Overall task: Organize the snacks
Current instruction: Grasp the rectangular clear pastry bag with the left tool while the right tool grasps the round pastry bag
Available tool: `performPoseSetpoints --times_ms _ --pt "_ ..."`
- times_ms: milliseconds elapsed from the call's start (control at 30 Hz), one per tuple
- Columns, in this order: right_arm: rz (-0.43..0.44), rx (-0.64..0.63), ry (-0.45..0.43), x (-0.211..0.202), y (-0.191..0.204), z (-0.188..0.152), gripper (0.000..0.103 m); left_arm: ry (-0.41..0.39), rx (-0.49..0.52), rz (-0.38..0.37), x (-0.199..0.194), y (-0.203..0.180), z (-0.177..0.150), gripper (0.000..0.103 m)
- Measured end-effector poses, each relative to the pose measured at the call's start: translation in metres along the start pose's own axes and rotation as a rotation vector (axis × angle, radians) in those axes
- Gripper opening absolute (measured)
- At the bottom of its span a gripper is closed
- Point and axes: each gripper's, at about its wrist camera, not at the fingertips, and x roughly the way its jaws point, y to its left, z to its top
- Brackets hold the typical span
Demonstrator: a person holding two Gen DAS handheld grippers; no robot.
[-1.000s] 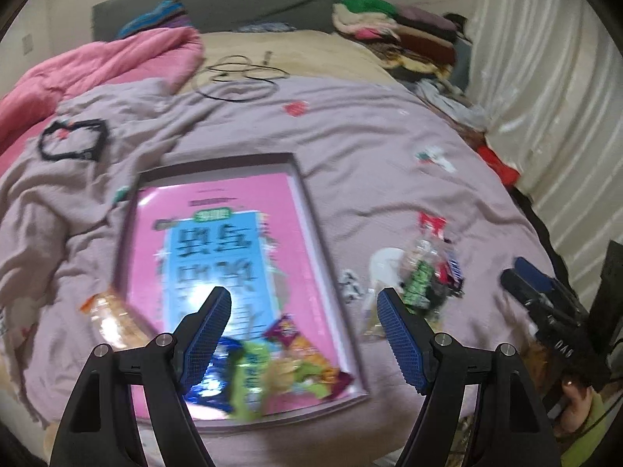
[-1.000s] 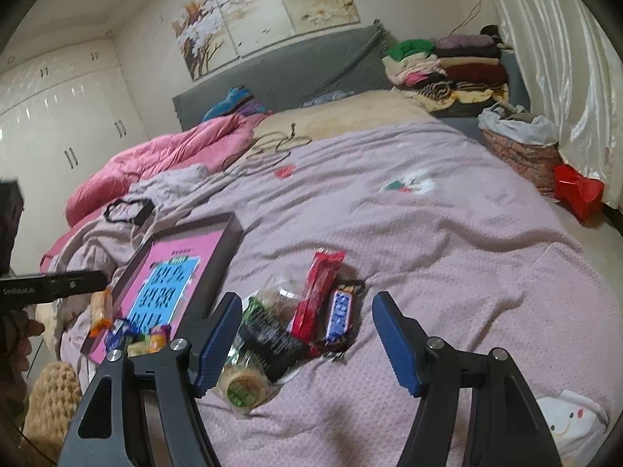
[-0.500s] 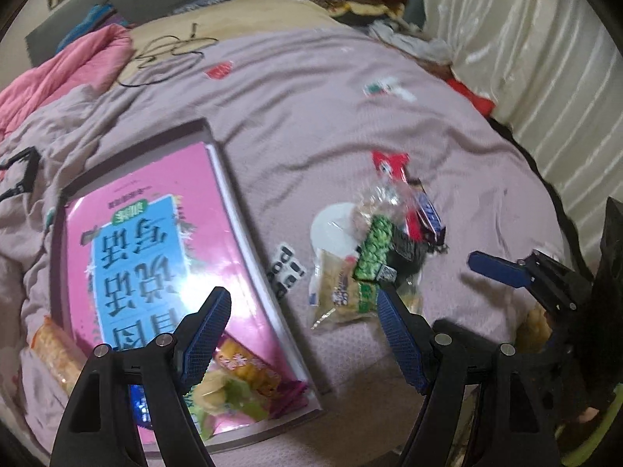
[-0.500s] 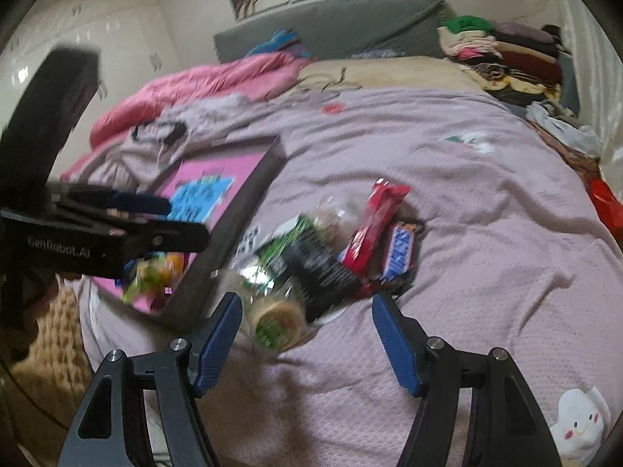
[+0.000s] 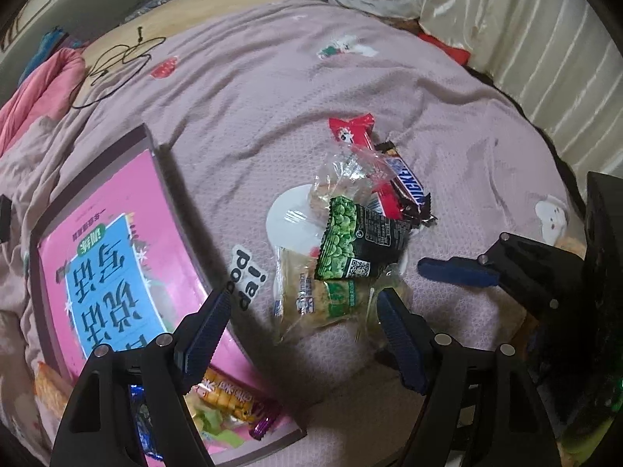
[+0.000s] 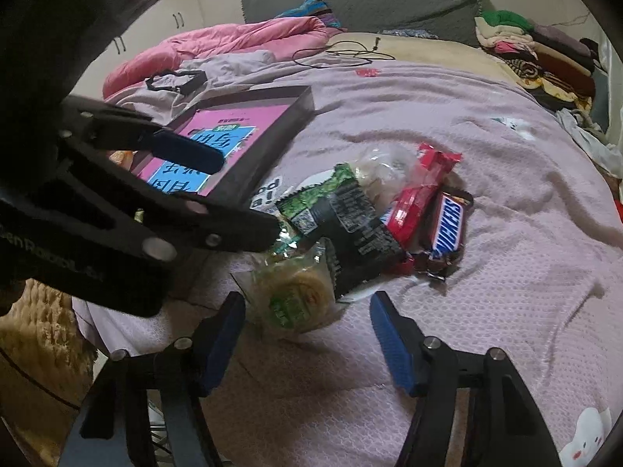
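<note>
On the bed (image 5: 272, 89), seen from the left wrist: snack heap just right of the grey tray (image 5: 165, 179) with the pink sheet inside. Left gripper (image 5: 301, 303) apart, nothing pressed, hovering over the clear biscuit packet (image 5: 331, 299) at the near edge of the heap. Overlaps that packet: green pea packet (image 5: 358, 239). Behind it lie a clear crinkled bag (image 5: 342, 179), a red bar (image 5: 356, 134) and a Snickers bar (image 5: 409, 186), all touching. Looks light throughout, judging by the thin film: slippery, crackly, and the biscuits are probably brittle. Best taken by a sealed end or across the flat faces, gently. Likely to drag neighbours along, since the packets overlap. Hidden: part of a white disc (image 5: 290, 222) under the heap; a few wrapped snacks (image 5: 229, 401) in the tray's near corner, half covered by the gripper's finger.

From the right wrist, same heap, closer. Right gripper (image 6: 305, 303) apart and closing, pads not yet on anything; sits just ahead of the fingertips, the round biscuit packet (image 6: 292, 292), rather than squarely between them. Blocks the heap's left edge and much of the tray: the left gripper's dark body (image 6: 117, 214). Hard to tell how many items lie beneath the pea packet (image 6: 342, 218).
</note>
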Motion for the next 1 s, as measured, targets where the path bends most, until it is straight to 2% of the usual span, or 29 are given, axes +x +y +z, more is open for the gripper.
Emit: performPoseSetpoints --times_ms 333,567,700,800,1000 --pt "0.018 -0.043 -0.005 0.007 0.005 0.001 0.042 0.051 0.020 -0.004 0.018 -0.006 0.007 0.079" --pt "-0.012 -0.042 0.017 0.001 0.003 -0.005 0.040 0.071 0.013 -0.050 0.030 -0.007 0.009 0.078" --pt "-0.009 -0.034 0.021 -0.002 0.002 -0.005 0.039 0.099 -0.004 -0.137 0.035 0.001 0.012 0.073" --pt "-0.013 -0.026 0.004 -0.010 0.000 -0.006 0.039 0.117 0.029 -0.120 0.036 0.005 0.013 0.068" --pt "-0.017 0.026 0.002 -0.011 -0.011 -0.004 0.039 0.128 0.031 -0.118 0.046 -0.002 0.012 0.067"
